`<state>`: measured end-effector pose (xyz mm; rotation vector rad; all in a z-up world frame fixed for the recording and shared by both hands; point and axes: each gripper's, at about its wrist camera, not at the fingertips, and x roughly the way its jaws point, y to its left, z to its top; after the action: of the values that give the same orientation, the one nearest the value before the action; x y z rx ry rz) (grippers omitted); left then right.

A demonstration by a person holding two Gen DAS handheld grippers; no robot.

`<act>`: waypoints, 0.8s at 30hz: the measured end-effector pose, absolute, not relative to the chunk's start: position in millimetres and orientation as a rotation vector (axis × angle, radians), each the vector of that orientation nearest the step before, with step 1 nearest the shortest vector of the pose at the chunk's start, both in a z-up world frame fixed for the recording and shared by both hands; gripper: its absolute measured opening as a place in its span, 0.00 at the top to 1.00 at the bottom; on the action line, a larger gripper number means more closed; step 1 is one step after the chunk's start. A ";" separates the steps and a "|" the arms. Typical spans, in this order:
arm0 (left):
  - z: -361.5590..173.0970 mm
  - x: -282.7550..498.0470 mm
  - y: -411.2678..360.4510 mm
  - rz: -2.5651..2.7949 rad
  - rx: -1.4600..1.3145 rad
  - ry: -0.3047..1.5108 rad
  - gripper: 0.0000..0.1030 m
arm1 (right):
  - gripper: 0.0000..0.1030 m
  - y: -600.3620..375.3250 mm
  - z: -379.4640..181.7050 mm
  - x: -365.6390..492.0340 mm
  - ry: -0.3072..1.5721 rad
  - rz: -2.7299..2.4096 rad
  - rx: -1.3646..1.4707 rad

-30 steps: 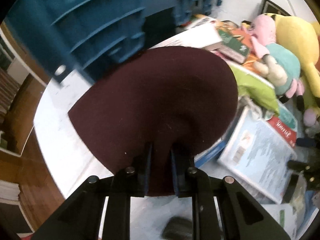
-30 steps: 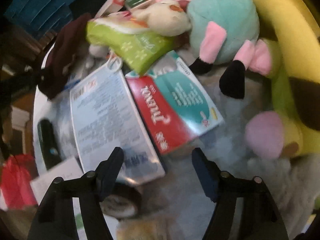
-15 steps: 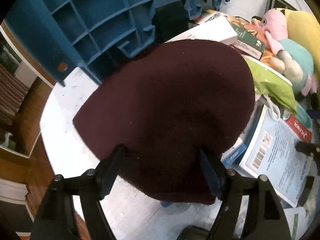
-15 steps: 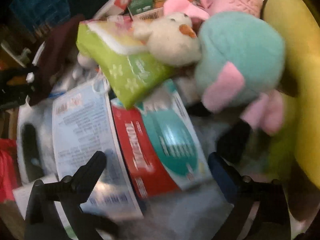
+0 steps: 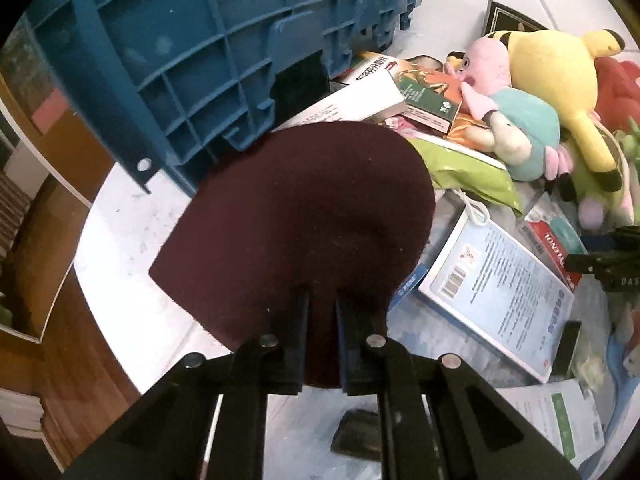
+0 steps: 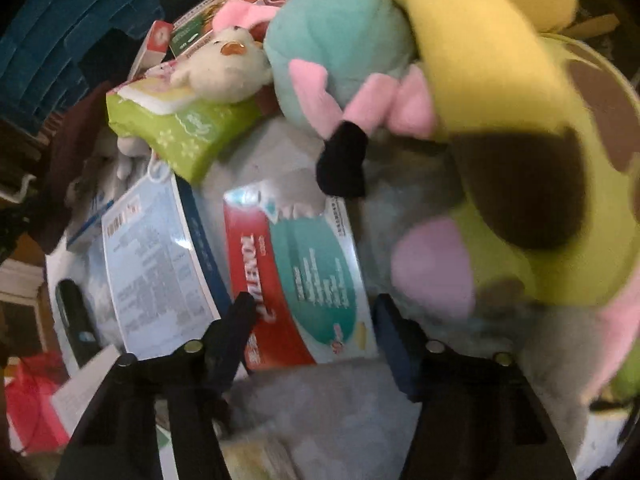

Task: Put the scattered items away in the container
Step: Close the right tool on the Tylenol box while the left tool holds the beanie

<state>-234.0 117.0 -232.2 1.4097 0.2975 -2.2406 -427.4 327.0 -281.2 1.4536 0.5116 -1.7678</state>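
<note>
My left gripper [image 5: 322, 314] is shut on the near edge of a dark maroon knit hat [image 5: 304, 208], which hangs in front of the blue ribbed crate [image 5: 208, 48] at the upper left. The hat also shows as a dark shape [image 6: 74, 136] at the left of the right wrist view. My right gripper [image 6: 314, 320] is open, and its fingers straddle the near end of a red and teal box [image 6: 304, 280] lying on the table. The box's near end is hidden below the fingers.
A pale blue leaflet pack [image 6: 152, 272] lies left of the box, with a green tissue pack [image 6: 188, 128] behind it. Plush toys, a teal and pink one [image 6: 340, 40] and a yellow one [image 5: 560, 72], crowd the right. A black remote [image 6: 76, 320] lies near the white table's edge [image 5: 128, 248].
The left gripper, shut a second ago, opened over the hat and has shut on it again. The right gripper moved in closer, and its fingers now straddle the red and teal box.
</note>
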 end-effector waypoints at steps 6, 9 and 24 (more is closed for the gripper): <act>-240.7 -227.8 109.5 -2.205 1.431 0.317 0.88 | 0.30 328.3 -272.4 -420.9 0.501 -1.824 1.410; -251.1 -233.1 103.7 -2.192 1.462 0.322 0.87 | 0.12 321.6 -274.8 -420.2 0.513 -1.835 1.401; -272.2 -258.1 103.4 -2.186 1.482 0.258 0.84 | 0.20 306.6 -299.4 -427.0 0.602 -1.895 1.452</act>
<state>-258.1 103.4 -272.2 1.4819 0.2585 -2.1860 -427.0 306.6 -299.4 1.4524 0.6020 -1.8953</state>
